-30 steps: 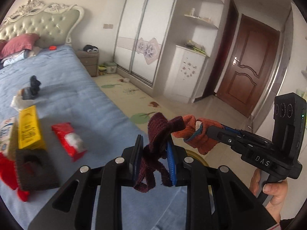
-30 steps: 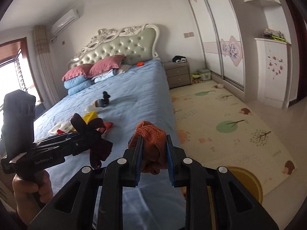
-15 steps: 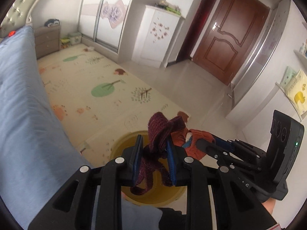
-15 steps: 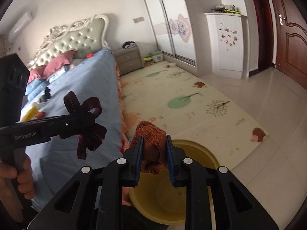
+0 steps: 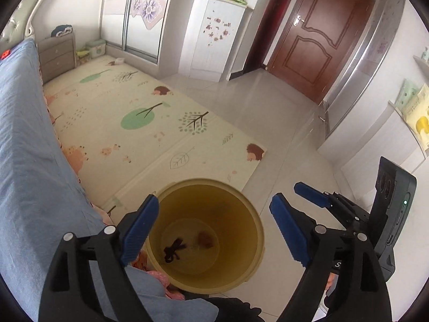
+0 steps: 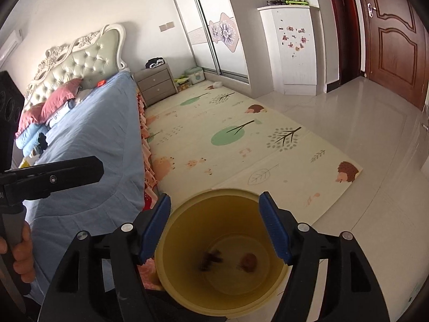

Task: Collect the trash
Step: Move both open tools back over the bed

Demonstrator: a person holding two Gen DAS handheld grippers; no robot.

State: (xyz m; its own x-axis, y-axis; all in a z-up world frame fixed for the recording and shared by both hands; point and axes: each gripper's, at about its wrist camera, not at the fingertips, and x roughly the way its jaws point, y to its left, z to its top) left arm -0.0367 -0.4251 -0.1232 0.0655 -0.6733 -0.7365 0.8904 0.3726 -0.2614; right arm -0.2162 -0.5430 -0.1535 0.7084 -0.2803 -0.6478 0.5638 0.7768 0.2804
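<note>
A yellow bin point(image 5: 206, 185) stands on the floor beside the bed, right below both grippers. At its bottom lie a dark maroon cloth point(image 5: 174, 249) and an orange cloth point(image 5: 206, 239), both loose. My left gripper point(image 5: 214, 228) hangs over the bin's mouth with its jaws opening wide and nothing between them. In the right wrist view the same bin point(image 6: 214, 196) holds the maroon cloth point(image 6: 210, 260) and the orange cloth point(image 6: 249, 261). My right gripper point(image 6: 214, 228) is above it, jaws also opening and empty. The two grippers are side by side.
The bed with its blue sheet point(image 5: 24, 147) runs along the left, touching the bin's side. A patterned play mat point(image 5: 150, 123) covers the floor beyond. A white cabinet point(image 5: 211, 35), a brown door point(image 5: 316, 40) and a nightstand point(image 6: 156, 83) stand further off.
Both grippers swung from the bed to above the bin and then opened. The maroon cloth and the orange cloth left the jaws and now lie in the bin.
</note>
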